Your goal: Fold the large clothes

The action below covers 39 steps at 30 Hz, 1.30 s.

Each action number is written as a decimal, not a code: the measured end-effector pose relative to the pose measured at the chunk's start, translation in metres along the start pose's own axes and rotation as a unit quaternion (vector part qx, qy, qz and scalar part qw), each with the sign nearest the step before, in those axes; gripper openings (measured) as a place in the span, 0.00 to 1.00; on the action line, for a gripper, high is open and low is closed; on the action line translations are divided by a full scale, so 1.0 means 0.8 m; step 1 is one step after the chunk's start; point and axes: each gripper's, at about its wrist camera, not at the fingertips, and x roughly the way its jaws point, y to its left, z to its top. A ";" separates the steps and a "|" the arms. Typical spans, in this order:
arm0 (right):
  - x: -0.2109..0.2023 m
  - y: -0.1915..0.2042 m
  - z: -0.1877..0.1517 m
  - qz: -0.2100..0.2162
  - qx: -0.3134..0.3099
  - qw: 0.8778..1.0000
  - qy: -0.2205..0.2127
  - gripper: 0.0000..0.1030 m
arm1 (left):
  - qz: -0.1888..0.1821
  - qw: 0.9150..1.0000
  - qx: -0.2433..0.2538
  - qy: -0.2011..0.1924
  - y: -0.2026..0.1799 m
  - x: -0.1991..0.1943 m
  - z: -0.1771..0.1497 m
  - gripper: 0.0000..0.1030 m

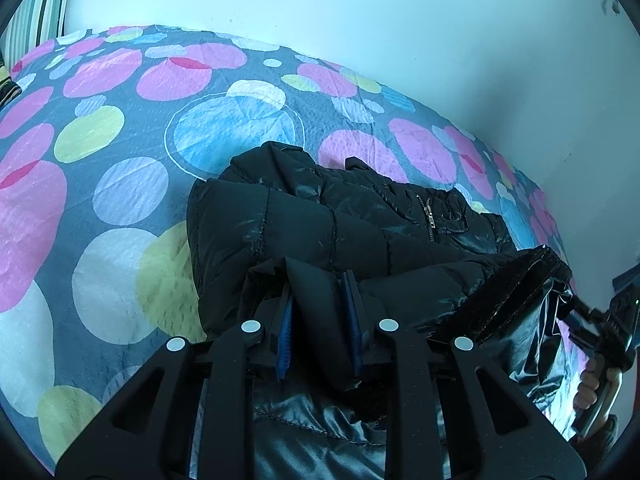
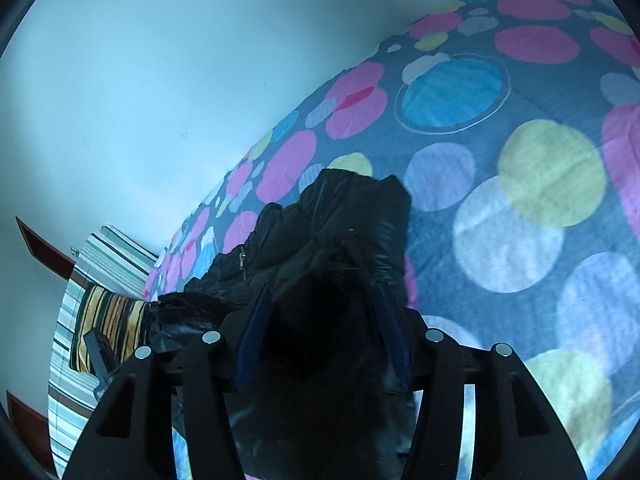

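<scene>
A black shiny puffer jacket point(image 1: 304, 216) lies bunched on a bed cover point(image 1: 120, 160) printed with coloured circles. My left gripper point(image 1: 318, 280) is shut on a thick fold of the jacket's near edge, and the blue pads point(image 1: 285, 320) squeeze it from both sides. In the right wrist view the same jacket point(image 2: 344, 216) rises ahead. My right gripper point(image 2: 320, 288) stands open, its blue pads point(image 2: 252, 332) splayed apart with dark jacket fabric lying loosely between them. A zipper point(image 1: 430, 216) shows on the jacket's far side.
A pale wall point(image 1: 360, 20) runs along the bed's far side. A hand point(image 1: 594, 384) grips the other gripper's handle at the right edge. A yellow and black striped pillow point(image 2: 108, 320) lies on a striped sheet point(image 2: 112, 252) at the bed's end. The bed cover point(image 2: 520, 200) spreads wide to the right.
</scene>
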 end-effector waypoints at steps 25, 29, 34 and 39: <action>0.028 0.030 0.010 -0.029 -0.080 0.996 0.006 0.52 | -0.025 0.999 0.014 -0.039 0.028 -0.055 0.029 0.76; 0.027 0.037 0.017 -0.023 -0.098 0.995 0.003 0.52 | -0.027 0.997 0.049 -0.051 0.031 -0.061 0.024 0.76; 0.027 0.043 0.025 -0.018 -0.118 0.993 0.002 0.52 | -0.016 0.996 0.076 -0.047 0.043 -0.061 0.013 0.76; 0.039 0.047 0.034 -0.019 -0.130 0.991 0.010 0.52 | -0.010 0.994 0.103 -0.027 0.030 -0.041 0.023 0.76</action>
